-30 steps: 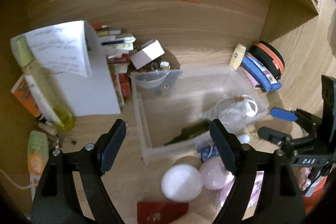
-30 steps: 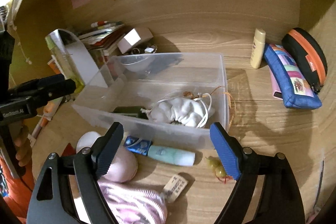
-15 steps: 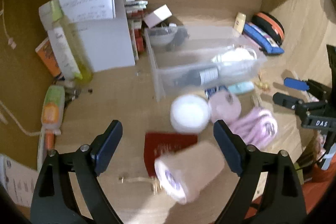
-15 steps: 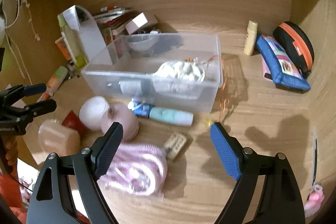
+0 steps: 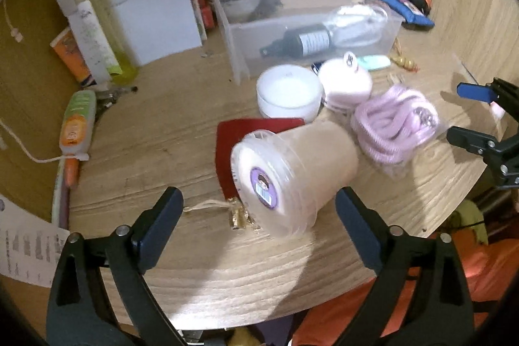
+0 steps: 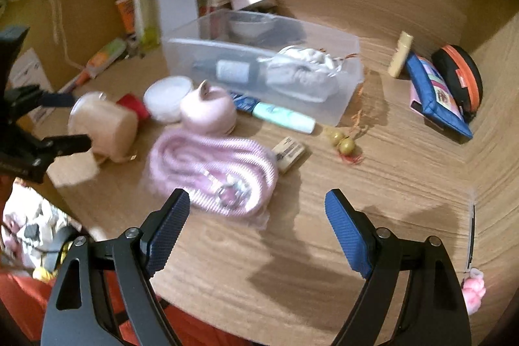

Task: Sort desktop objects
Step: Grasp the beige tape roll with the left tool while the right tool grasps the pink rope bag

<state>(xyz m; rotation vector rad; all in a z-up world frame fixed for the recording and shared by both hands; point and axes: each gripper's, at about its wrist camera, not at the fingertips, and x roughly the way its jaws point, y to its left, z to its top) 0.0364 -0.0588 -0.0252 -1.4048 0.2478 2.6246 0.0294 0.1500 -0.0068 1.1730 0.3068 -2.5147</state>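
A clear plastic bin holds a dark bottle and a white cloth bundle. In front of it lie a beige lidded tub on its side, a white round jar, a pink round case, a bagged pink cord and a red card. My left gripper is open, just short of the tub. My right gripper is open and empty, above the desk near the pink cord. The bin and tub also show in the right wrist view.
A white file box, a yellow bottle and tubes stand at the left. A blue pouch, an orange-black case, a cream tube, a mint tube, beads and a small tag lie to the right.
Both grippers have pulled back from the bin toward the desk's front edge. The beige tub has come into the left view between the open left fingers.
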